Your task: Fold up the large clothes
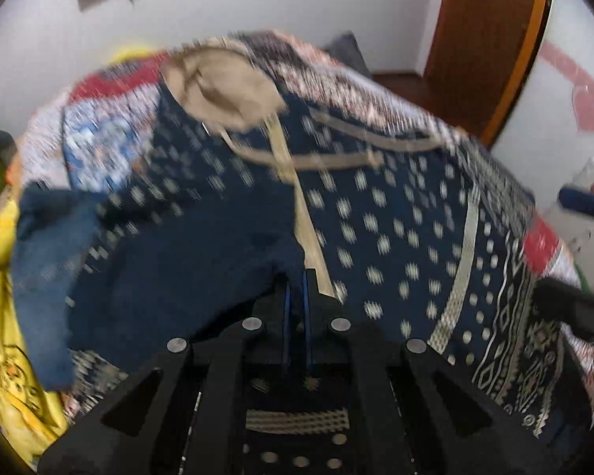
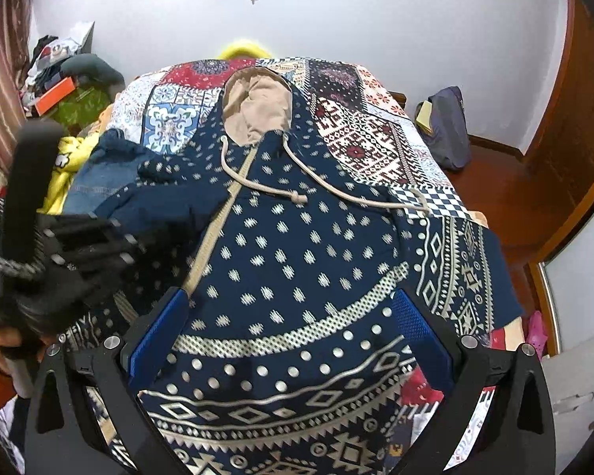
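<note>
A navy hoodie (image 2: 297,237) with cream dots and zigzag bands lies face up on a bed, its beige-lined hood (image 2: 257,107) at the far end and its drawstrings (image 2: 297,197) loose over the chest. My left gripper (image 1: 297,277) is shut on the hoodie's plain navy sleeve (image 1: 170,277), which drapes from the pads across the body. The picture there is blurred by motion. In the right wrist view that gripper (image 2: 99,237) shows as a black blur at the left. My right gripper (image 2: 289,297) hangs open over the hoodie's lower front, with nothing between its blue pads (image 2: 158,328).
A patchwork bedspread (image 2: 368,130) covers the bed. A denim garment (image 2: 99,174) and a yellow garment (image 1: 16,376) lie along the bed's left side. A dark backpack (image 2: 447,130) sits on the wooden floor at the right, near a wooden door (image 1: 483,39).
</note>
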{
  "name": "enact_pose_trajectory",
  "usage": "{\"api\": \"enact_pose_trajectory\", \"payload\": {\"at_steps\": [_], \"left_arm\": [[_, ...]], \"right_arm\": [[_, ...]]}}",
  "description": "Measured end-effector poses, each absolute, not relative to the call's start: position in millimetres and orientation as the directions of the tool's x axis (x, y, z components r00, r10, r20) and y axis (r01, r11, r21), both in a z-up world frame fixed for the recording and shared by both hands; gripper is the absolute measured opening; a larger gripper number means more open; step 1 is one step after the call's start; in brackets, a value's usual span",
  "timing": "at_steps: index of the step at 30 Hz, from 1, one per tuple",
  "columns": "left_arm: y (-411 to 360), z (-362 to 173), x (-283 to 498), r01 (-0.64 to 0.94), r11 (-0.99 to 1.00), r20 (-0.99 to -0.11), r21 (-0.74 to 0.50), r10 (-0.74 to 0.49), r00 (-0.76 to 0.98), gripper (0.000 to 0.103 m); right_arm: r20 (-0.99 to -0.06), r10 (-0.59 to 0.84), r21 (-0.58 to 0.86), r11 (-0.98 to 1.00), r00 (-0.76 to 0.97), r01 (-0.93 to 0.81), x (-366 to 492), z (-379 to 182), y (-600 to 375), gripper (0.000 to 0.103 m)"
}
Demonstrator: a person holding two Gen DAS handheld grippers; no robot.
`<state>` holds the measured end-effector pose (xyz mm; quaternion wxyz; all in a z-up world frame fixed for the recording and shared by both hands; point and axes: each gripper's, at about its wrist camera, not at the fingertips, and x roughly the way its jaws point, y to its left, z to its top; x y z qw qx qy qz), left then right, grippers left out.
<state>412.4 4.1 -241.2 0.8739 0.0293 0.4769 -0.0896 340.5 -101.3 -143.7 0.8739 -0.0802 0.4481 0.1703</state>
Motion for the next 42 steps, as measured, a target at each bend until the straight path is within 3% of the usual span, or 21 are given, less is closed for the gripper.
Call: {"api": "enact_pose_trajectory", "payload": {"at_steps": [5, 11, 15, 16, 23, 32, 42], "left_arm": [[-1.2, -260.2, 403.2, 0.192, 0.98, -0.878, -0.058, -0.141, 0.457, 0.006], [11.1, -248.3, 382.8, 0.19, 0.981, -0.878, -0.049, -0.133, 0.46, 0.023], [38.1, -224.6, 356.8, 0.146, 0.989, -0.843, -0.022, -0.097, 0.529, 0.062], [47.6, -218.5, 353.3, 0.135, 0.991, -0.83, -0.017, -0.089, 0.55, 0.064], [134.2, -194.6, 327.6, 0.025, 0.999, -0.787, 0.026, 0.005, 0.617, 0.067], [225.7, -230.4, 313.7, -0.112, 0.991, -0.832, -0.075, 0.0, 0.555, 0.067], [253.6, -270.1, 327.7, -0.156, 0.97, -0.85, -0.189, -0.082, 0.52, 0.067]], "right_arm": [[-0.821, 0.204, -0.006, 0.931, 0.533, -0.366, 337.4, -148.6, -107.6, 0.101], [-0.815, 0.196, -0.029, 0.926, 0.545, -0.377, 333.9, -137.9, -102.9, 0.101], [-0.804, 0.21, -0.042, 0.913, 0.557, -0.405, 333.4, -127.1, -86.6, 0.101], [-0.802, 0.218, -0.041, 0.909, 0.556, -0.416, 334.1, -125.6, -81.3, 0.101], [-0.809, 0.276, -0.045, 0.851, 0.519, -0.523, 338.8, -125.6, -17.7, 0.101], [-0.842, 0.318, -0.069, 0.738, 0.436, -0.671, 344.5, -163.9, 88.2, 0.101], [-0.892, 0.251, -0.132, 0.651, 0.376, -0.747, 351.4, -226.3, 162.6, 0.066]]}}
